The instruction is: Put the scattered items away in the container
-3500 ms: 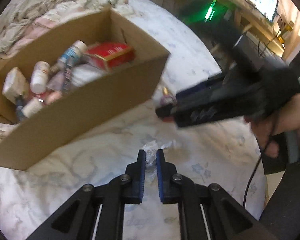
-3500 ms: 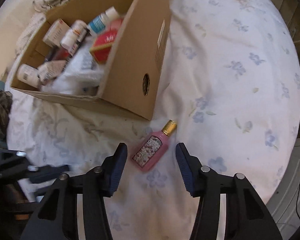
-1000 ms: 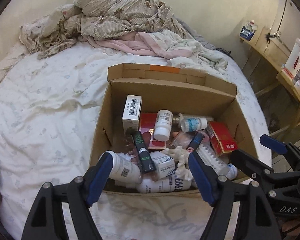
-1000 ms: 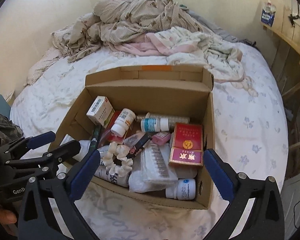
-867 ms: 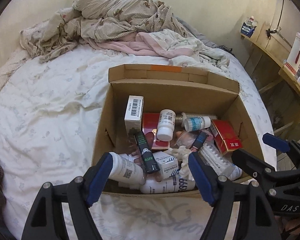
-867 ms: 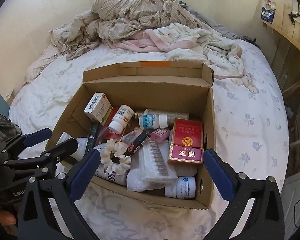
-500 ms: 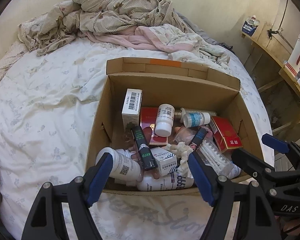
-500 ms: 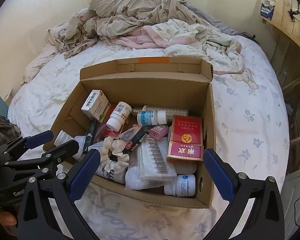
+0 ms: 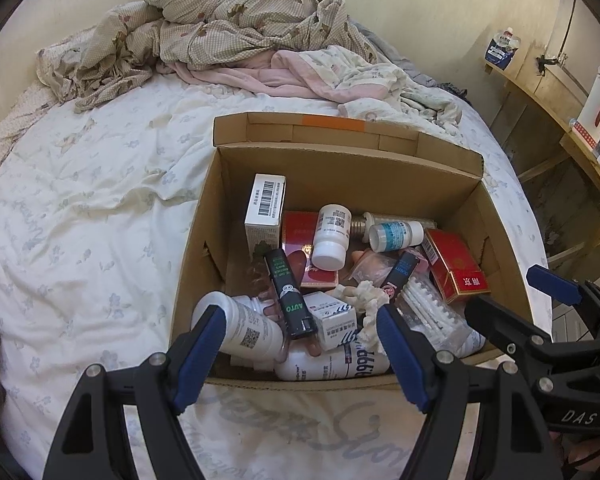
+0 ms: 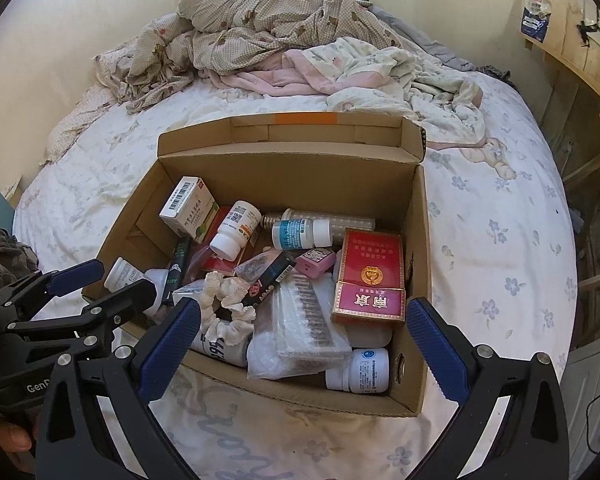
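Both hand-held grippers hung empty over the packed cardboard box [image 9: 204, 240] on the bed [image 9: 80, 220].

From the left wrist, the left hand-held gripper [image 9: 300, 344] stood with jaws wide apart, nothing between them, above a white bottle [image 9: 244, 332] and a black tube [image 9: 288, 296] inside the box. From the right wrist, the right hand-held gripper [image 10: 304, 340] was likewise spread and empty, above a red carton [image 10: 370, 276] and a scrunchie [image 10: 224, 300]. No loose item showed on the sheet, so the tidying looked finished; any next move called for scanning the bed for strays.
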A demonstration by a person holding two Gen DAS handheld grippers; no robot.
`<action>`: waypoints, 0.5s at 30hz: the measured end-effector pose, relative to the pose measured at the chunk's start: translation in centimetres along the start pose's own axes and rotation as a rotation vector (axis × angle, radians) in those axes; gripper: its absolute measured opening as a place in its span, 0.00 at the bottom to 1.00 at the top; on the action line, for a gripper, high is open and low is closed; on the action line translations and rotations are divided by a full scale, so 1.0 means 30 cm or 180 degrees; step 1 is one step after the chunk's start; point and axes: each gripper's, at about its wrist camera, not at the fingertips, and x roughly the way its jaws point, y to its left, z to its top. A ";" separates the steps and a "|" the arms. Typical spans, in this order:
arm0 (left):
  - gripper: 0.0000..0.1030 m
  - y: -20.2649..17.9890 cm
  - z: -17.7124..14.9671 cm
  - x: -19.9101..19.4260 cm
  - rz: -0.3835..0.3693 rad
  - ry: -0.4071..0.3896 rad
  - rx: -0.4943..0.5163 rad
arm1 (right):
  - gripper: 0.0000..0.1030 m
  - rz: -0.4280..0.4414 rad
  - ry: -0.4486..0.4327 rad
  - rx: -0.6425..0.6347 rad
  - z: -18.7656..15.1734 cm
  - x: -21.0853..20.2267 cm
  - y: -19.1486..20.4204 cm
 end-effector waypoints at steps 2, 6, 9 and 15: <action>0.76 0.001 -0.002 0.002 -0.0012 0.0016 -0.0009 | 1.00 -0.0016 0.0000 -0.0013 -0.002 0.001 0.000; 0.76 0.000 -0.005 0.000 0.0002 0.0002 0.0001 | 1.00 -0.0020 0.0002 -0.0028 -0.002 0.003 0.001; 0.76 0.001 -0.007 -0.001 0.0003 0.0002 -0.0001 | 1.00 -0.0021 -0.0001 -0.0026 -0.002 0.003 0.001; 0.76 0.003 -0.004 0.000 0.0014 0.0013 0.0005 | 1.00 -0.0020 -0.0002 -0.0030 -0.002 0.003 0.003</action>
